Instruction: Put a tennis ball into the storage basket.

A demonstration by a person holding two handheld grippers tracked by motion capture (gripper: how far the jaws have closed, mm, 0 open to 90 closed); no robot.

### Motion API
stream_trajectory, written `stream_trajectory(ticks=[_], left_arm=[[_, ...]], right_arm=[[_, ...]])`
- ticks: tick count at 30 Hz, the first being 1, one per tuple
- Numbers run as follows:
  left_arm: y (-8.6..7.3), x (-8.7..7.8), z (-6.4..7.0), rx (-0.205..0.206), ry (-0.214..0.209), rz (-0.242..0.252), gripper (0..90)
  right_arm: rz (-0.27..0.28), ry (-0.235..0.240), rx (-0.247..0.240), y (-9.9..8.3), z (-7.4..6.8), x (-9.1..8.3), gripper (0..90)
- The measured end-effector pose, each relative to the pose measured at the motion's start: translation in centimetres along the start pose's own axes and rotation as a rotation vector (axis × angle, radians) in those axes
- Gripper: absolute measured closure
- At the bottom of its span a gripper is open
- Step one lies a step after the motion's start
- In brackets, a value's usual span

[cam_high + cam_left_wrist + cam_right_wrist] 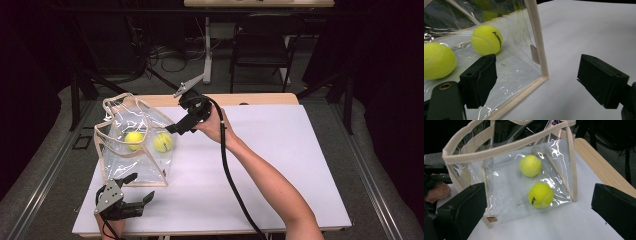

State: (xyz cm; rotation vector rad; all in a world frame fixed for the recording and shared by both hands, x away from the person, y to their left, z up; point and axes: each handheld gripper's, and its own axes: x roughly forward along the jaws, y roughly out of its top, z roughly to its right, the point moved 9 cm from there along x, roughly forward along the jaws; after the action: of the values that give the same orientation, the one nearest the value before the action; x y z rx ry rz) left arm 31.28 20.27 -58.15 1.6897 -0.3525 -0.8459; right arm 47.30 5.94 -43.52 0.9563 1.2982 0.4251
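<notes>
A clear plastic bag [116, 106] with beige trim stands open on the left of the white table top [280, 165]. Two yellow tennis balls [134, 139] [163, 142] lie inside it. My right gripper [172, 129] hovers open over the bag's right side, looking down at both balls [530, 165] [540, 195] through the bag's rim [499, 147], with nothing between its jaws. My left gripper [141, 186] sits low at the bag's near corner, open. Its left jaw is in front of the bag wall and the beige corner trim [537, 37] stands between the jaws. Beyond it lie the balls [487, 39] [437, 60].
A wooden table edge [260, 98] runs behind the white top. A dark chair [260, 45] and cables on the floor lie beyond. The right gripper's cable [230, 170] trails along the forearm across the middle. White surface stretches to the right of the bag.
</notes>
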Motion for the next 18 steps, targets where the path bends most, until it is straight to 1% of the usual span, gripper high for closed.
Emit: stream_trajectory(ticks=[7,14,18], left_arm=[[0.0,-0.1,0.0,0.003,-0.001,-0.001,16.0],[0.0,-0.2,0.1,0.001,-0.001,0.002,16.0],[0.0,-0.2,0.1,0.002,-0.002,0.001,15.9]], right_arm=[[-0.007,-0.009,0.003,-1.6,-0.1,-0.7,0.0],[-0.029,-0.025,0.001,-3.3,0.0,-1.1,0.0],[-0.05,-0.036,-0.007,-4.5,-0.1,-1.4,0.0]])
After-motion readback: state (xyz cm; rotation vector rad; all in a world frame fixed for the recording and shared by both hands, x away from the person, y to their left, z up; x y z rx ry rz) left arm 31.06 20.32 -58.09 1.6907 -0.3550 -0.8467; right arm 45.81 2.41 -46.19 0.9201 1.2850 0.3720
